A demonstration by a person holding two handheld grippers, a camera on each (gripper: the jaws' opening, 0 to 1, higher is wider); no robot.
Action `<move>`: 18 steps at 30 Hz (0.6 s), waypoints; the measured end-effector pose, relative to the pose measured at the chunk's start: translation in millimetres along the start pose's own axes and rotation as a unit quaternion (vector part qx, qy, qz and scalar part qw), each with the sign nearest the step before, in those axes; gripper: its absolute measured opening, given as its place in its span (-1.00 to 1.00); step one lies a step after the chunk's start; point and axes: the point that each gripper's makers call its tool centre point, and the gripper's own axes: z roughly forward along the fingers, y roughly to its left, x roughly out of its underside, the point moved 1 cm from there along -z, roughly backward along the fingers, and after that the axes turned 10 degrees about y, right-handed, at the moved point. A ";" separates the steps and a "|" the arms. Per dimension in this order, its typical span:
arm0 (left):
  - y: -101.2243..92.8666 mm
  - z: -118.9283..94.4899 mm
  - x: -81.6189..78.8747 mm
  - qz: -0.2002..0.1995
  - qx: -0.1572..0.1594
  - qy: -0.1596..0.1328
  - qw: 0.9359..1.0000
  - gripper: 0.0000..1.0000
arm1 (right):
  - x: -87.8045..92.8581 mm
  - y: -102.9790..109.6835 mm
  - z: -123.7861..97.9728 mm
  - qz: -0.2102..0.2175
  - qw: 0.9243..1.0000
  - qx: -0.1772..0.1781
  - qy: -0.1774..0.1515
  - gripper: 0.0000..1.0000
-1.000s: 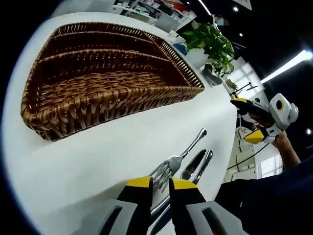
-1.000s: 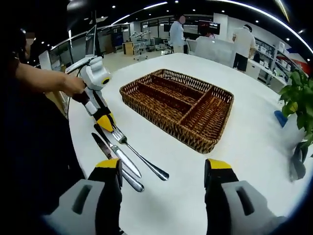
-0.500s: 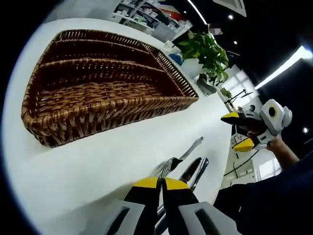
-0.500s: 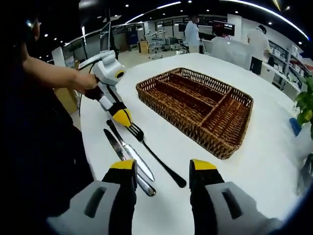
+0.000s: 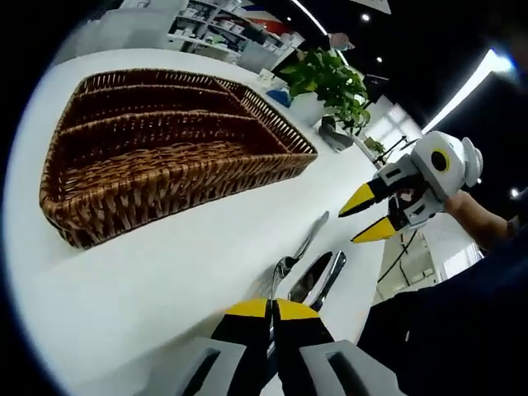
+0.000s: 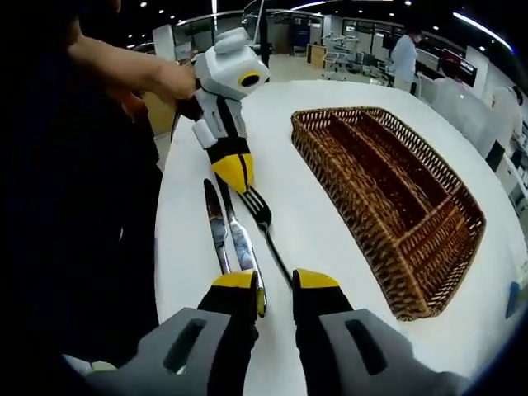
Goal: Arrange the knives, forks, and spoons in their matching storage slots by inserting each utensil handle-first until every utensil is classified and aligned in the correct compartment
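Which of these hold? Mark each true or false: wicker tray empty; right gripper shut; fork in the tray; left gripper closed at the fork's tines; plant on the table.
1. The brown wicker tray holds no utensils. True.
2. The right gripper is shut. False: its jaws stand apart, either side of the silver fork's handle.
3. The fork lies in the tray. False: it lies on the white table beside it.
4. The left gripper is closed at the fork's tines. True.
5. A green potted plant stands on the table. True.

The right gripper, jaws narrowly parted, hovers over a silver fork beside two silver knives on the white table. The left gripper pinches the fork's tines. A brown wicker compartment tray lies nearby.
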 end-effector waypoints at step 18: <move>-11.2 -11.8 -10.2 0.052 -0.029 -0.021 0.998 -1.00 | -11.0 0.5 28.0 -0.117 0.992 -0.033 0.038 -0.92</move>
